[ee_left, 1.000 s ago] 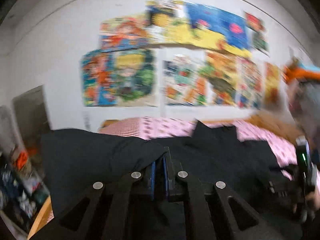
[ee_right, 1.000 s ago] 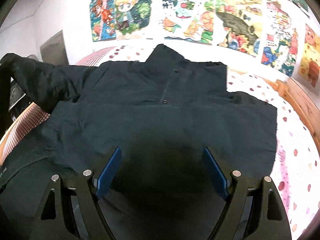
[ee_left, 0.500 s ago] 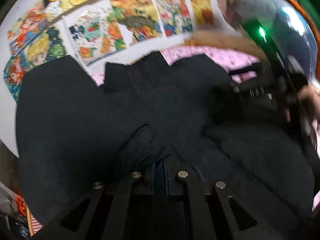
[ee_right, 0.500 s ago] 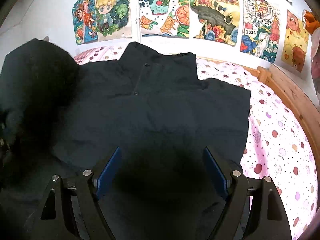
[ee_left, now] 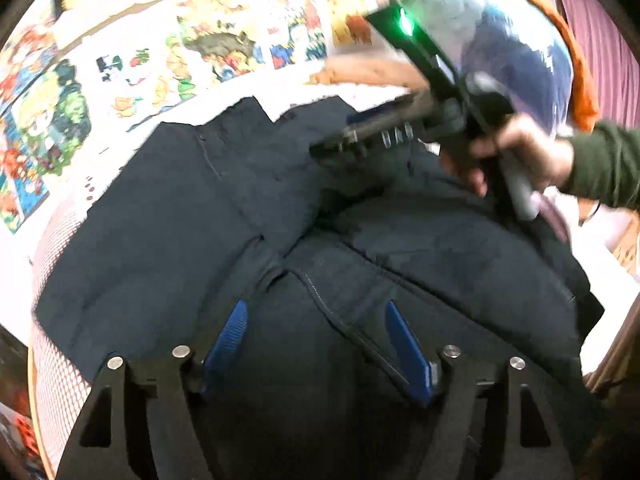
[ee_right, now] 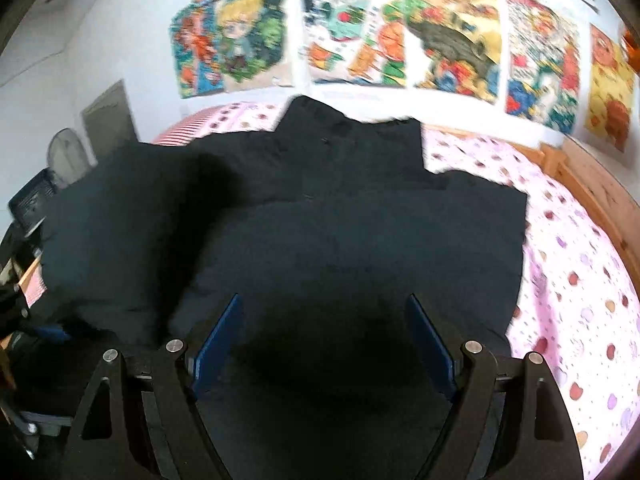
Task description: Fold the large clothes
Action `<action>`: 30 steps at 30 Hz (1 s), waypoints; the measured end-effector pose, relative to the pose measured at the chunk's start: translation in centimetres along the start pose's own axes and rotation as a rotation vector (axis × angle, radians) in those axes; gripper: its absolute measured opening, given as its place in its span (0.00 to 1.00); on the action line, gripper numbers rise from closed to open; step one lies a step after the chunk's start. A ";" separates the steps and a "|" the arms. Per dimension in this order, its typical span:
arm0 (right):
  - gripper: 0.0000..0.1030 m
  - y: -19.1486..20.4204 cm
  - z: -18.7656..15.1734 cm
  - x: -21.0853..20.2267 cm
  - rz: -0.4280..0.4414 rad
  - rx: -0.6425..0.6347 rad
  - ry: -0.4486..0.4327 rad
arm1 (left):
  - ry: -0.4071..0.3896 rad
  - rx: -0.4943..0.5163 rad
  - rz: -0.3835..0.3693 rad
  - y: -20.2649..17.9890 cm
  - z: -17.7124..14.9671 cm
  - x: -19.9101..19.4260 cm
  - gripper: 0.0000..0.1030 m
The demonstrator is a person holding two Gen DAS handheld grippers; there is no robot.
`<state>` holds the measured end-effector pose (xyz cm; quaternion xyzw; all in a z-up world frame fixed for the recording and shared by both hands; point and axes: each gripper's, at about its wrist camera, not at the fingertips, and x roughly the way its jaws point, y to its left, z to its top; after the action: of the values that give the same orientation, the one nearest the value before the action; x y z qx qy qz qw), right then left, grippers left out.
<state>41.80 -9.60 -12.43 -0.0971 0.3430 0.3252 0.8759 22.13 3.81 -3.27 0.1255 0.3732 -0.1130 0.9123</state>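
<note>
A large dark navy jacket (ee_left: 192, 216) lies spread on the bed, collar toward the wall; it also fills the right wrist view (ee_right: 360, 216). Its left part is folded over the body, with a zip seam (ee_left: 320, 300) running between my left fingers. My left gripper (ee_left: 316, 316) is open and empty just above the folded cloth. My right gripper (ee_right: 324, 312) is open and empty over the jacket's lower middle. In the left wrist view the right gripper (ee_left: 384, 128) shows held in a hand over the collar area.
The bed has a pink dotted sheet (ee_right: 572, 280) and a wooden frame (ee_right: 600, 184) on the right. Colourful posters (ee_right: 440, 32) cover the white wall behind. A dark chair and clutter (ee_right: 32, 200) stand at the left edge of the bed.
My left gripper carried the jacket's left part over the body, then opened and let it go. The right gripper stayed open and lifted back a little.
</note>
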 end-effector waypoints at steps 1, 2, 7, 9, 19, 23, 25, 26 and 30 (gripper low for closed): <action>0.76 0.9 0.1 -0.1 0.016 -0.031 -0.011 | -0.020 -0.022 -0.001 0.5 -0.2 -0.9 0.74; 0.76 1.6 0.1 -0.3 0.029 -0.057 -0.020 | -0.050 -0.051 0.007 1.0 -0.5 -2.1 0.77; 0.76 6.7 -0.2 -0.4 0.151 -0.261 -0.018 | -0.135 -0.134 0.125 4.1 -0.3 -5.5 0.84; 0.76 9.4 -0.9 0.2 0.180 -0.389 0.019 | -0.158 -0.175 0.172 5.5 -0.1 -6.7 0.85; 0.76 19.9 -4.2 0.0 0.132 -0.826 -0.115 | -0.183 -0.585 0.477 15.2 -1.5 -8.5 0.94; 0.76 23.5 -4.5 0.0 0.096 -0.900 -0.155 | -0.141 -0.689 0.517 17.5 -3.1 -7.4 0.94; 0.76 25.1 -4.5 0.4 0.084 -0.928 -0.146 | -0.110 -0.705 0.523 18.3 -3.5 -6.6 0.94; 0.76 25.9 -4.5 0.4 0.081 -0.935 -0.135 | -0.102 -0.707 0.523 18.6 -3.6 -6.4 0.94; 0.63 26.6 -3.6 1.9 0.057 -0.897 -0.051 | -0.088 -0.715 0.517 19.0 -3.8 -5.5 0.94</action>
<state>23.99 10.34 -14.99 -0.4496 0.1492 0.4679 0.7461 21.54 23.57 0.77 -0.1137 0.3061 0.2499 0.9115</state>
